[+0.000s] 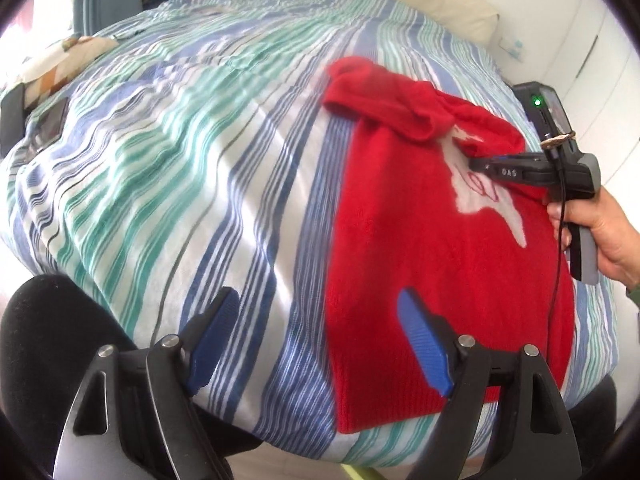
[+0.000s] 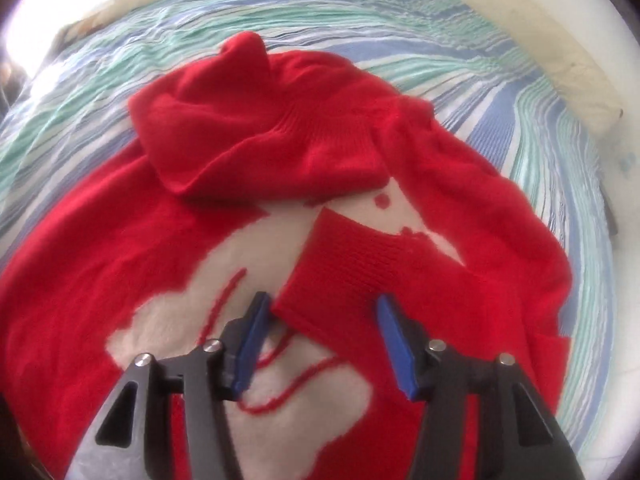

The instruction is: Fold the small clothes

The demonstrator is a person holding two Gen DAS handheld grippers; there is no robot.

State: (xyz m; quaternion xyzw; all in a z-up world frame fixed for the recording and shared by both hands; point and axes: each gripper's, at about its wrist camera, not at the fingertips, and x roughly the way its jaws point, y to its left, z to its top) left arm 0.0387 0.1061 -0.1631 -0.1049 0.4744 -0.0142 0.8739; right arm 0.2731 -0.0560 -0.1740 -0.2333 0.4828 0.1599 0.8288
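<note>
A small red sweater [image 1: 420, 248] with a white figure on its chest lies on the striped bed, both sleeves folded in over the body. My left gripper [image 1: 320, 312] is open and empty, hovering over the sweater's near left edge. My right gripper [image 2: 320, 312] is open just above the chest; a ribbed red sleeve cuff [image 2: 340, 264] lies between its fingers, not clamped. The other folded sleeve [image 2: 256, 136] lies beyond it. The right gripper also shows in the left wrist view [image 1: 476, 164], held by a hand over the white figure.
The bed [image 1: 180, 160] has a blue, green and white striped cover. A patterned pillow [image 1: 60, 60] lies at its far left and a cream headboard cushion [image 1: 440, 4] at the back. A dark object [image 1: 44, 128] lies at the left edge.
</note>
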